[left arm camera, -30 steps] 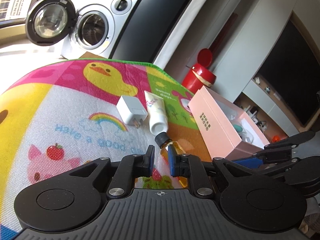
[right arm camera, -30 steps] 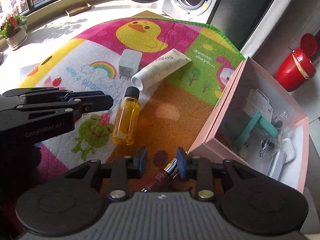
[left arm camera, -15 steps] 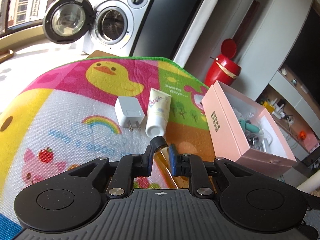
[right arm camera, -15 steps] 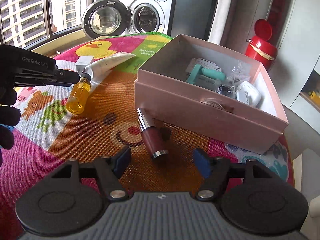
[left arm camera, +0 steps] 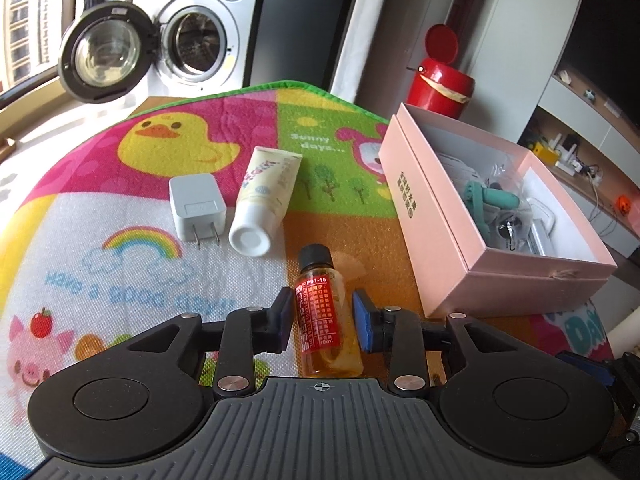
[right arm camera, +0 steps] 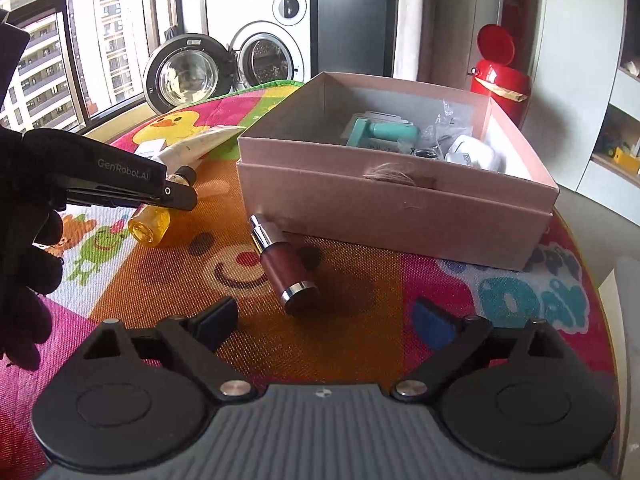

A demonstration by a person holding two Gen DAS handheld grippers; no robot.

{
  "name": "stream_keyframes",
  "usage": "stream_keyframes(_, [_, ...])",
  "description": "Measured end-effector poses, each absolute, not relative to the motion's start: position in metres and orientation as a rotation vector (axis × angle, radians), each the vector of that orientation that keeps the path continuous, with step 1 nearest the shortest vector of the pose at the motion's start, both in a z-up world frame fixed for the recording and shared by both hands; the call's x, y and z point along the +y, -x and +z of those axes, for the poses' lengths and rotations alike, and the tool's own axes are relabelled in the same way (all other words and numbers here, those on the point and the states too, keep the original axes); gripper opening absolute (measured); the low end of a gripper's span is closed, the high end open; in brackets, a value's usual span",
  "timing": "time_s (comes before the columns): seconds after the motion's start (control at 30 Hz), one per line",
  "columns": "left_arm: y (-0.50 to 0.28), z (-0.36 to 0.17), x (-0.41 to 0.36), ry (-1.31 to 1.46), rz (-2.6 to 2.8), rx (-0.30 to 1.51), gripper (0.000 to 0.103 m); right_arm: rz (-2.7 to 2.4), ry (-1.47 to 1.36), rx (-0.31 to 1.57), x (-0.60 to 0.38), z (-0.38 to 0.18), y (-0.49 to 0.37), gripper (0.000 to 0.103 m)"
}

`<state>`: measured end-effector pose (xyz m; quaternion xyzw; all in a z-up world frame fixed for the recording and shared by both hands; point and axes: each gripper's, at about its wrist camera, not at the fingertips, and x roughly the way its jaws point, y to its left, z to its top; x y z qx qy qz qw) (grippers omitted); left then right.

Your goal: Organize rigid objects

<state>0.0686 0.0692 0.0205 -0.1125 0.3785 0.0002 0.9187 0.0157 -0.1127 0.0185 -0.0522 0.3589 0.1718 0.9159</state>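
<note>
A small amber oil bottle with a black cap and red label lies on the colourful mat, between the fingers of my left gripper, which is open around it with small gaps on both sides. It also shows in the right wrist view under the left gripper. A dark red lipstick lies in front of my right gripper, which is wide open and empty. The pink box holds several small items, and also shows in the right wrist view.
A white charger plug and a cream tube lie on the mat left of the box. A red lidded bin and a washing machine with its door open stand beyond the table.
My left gripper has opened and moved forward so the amber bottle lies between its fingers. My right gripper has opened wider and drawn back from the lipstick.
</note>
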Motion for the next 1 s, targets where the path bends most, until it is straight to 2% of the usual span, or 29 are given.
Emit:
stream_keyframes(0.33, [-0.022, 0.02, 0.071, 0.187, -0.093, 0.792, 0.033, 0.127, 0.13, 0.718, -0.134, 0.021, -0.03, 0.095])
stream_keyframes(0.47, [-0.012, 0.015, 0.074, 0.217, -0.103, 0.751, 0.033, 0.183, 0.089, 0.734, -0.137, 0.023, -0.026, 0.095])
stream_keyframes(1.0, [-0.005, 0.008, 0.08, 0.217, -0.14, 0.684, 0.033, 0.239, 0.037, 0.807, -0.064, 0.024, -0.058, 0.096])
